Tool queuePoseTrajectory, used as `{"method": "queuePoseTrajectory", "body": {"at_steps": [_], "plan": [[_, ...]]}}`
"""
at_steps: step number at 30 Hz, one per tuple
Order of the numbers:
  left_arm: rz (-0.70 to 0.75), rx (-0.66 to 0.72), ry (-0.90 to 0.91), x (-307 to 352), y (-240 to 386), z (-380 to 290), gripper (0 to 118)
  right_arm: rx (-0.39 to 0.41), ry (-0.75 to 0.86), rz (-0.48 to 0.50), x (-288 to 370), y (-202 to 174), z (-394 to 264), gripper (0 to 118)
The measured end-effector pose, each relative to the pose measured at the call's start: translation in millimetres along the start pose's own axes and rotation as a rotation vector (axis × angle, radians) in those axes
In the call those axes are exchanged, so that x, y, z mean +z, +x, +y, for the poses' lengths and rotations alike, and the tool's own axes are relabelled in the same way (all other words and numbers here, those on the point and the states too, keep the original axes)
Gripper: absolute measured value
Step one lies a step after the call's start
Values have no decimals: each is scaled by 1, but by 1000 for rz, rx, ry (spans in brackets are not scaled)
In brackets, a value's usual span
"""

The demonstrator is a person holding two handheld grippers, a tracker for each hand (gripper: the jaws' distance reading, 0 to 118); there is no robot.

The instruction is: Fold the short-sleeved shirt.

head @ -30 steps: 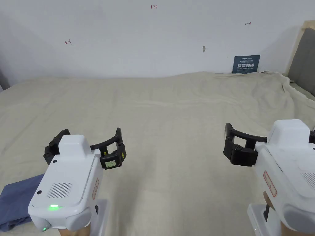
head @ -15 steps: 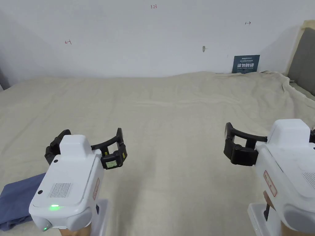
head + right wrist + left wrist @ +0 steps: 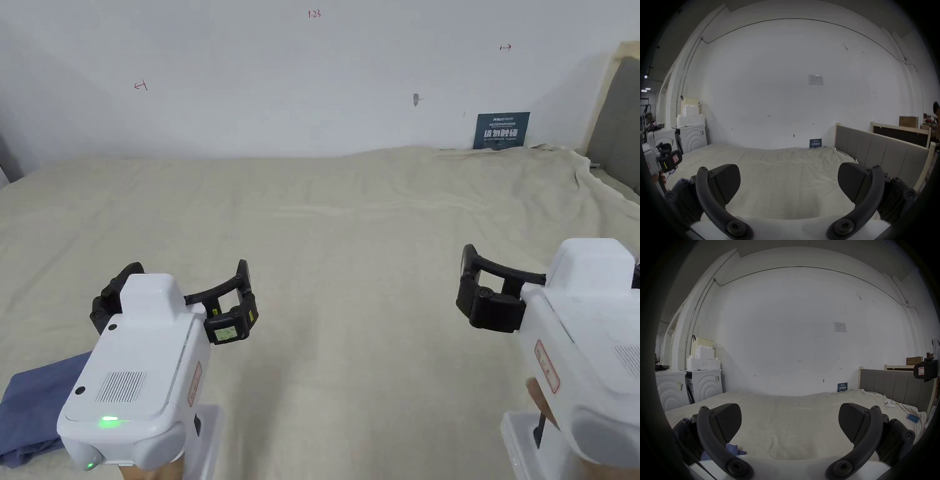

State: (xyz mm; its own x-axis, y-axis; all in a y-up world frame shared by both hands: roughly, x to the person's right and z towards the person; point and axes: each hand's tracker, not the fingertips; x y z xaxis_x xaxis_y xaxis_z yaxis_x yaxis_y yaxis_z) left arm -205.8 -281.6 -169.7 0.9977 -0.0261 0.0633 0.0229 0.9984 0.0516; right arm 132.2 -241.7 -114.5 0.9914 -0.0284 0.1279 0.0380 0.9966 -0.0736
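The left gripper [image 3: 175,294] is hovering over the bed [image 3: 350,250] with its jaws spread wide and nothing between them; in the left gripper view its two pads are standing well apart with bare sheet showing through the gap. The right gripper [image 3: 788,183] is likewise hanging with its jaws parted and empty, and the sheet is lying below and ahead of them.

The short-sleeved shirt [image 3: 31,412], a blue heap, is lying behind and outboard of the left jaws, close to the near edge of the bed; a corner of it is peeking out just under the left-hand jaw in the left gripper view [image 3: 731,448]; it is touching neither pad, and whether it is already folded I cannot tell, since most of it is being hidden by the gripper body.

Almost nothing is changing against the pictures from a second ago: the left gripper is staying where it was, the right one is sitting only a shade lower and further right in the head view, and the shirt is lying unmoved. That is suggesting, to my eye, a pause; either the fold is not yet begun or the garment is being left set aside, and the next move is probably calling for the left jaws to be drawn back toward the cloth.
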Motion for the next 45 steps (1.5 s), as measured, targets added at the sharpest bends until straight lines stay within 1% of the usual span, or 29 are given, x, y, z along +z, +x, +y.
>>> {"method": "queuePoseTrajectory", "body": {"at_steps": [2, 3, 6, 9, 10, 12, 14, 17, 19, 21, 25, 28, 30, 33, 35, 39, 43, 45], "plan": [[1, 0, 2, 0, 0, 0, 118, -63, -51, -17, 0, 1, 5, 117], [1, 1, 2, 0, -1, 0, 118, -79, -68, -24, -3, 4, 5, 117], [-1, 5, 1, 1, -1, 1, 118, -97, -149, -86, -8, 3, 11, 117], [-4, 7, 0, 1, -2, 2, 118, -115, -316, -195, -17, 3, 17, 117], [-5, 7, 1, 1, -2, 2, 118, -124, -372, -214, -21, 4, 20, 117], [-4, 7, 3, 2, -2, 2, 118, -153, -465, -204, -27, 8, 23, 117], [-3, 8, 4, 2, -3, 1, 118, -191, -512, -149, -29, 12, 24, 117], [-3, 8, 4, 3, -3, 2, 118, -251, -511, -129, -27, 14, 25, 117], [-3, 8, 4, 3, -3, 2, 118, -269, -480, -135, -23, 11, 25, 117], [-4, 6, 5, 3, -3, 2, 118, -255, -467, -147, -24, 11, 25, 117], [-4, 3, 9, 3, -3, 3, 118, -206, -439, -145, -21, 7, 25, 117], [-5, 4, 10, 3, -3, 3, 118, -183, -429, -139, -20, 6, 25, 117], [-4, 3, 10, 4, -3, 4, 118, -179, -438, -137, -21, 7, 25, 117], [-5, 4, 12, 4, -3, 5, 118, -193, -452, -153, -22, 7, 25, 117], [-5, 5, 14, 4, -3, 5, 118, -188, -447, -143, -24, 10, 23, 117], [-5, 7, 17, 4, -3, 5, 118, -178, -407, -135, -25, 10, 17, 117], [-6, 6, 21, 4, -3, 7, 118, -149, -313, -74, -23, 10, 13, 117], [-6, 5, 21, 5, -3, 7, 118, -139, -309, -77, -23, 7, 12, 117]]}}
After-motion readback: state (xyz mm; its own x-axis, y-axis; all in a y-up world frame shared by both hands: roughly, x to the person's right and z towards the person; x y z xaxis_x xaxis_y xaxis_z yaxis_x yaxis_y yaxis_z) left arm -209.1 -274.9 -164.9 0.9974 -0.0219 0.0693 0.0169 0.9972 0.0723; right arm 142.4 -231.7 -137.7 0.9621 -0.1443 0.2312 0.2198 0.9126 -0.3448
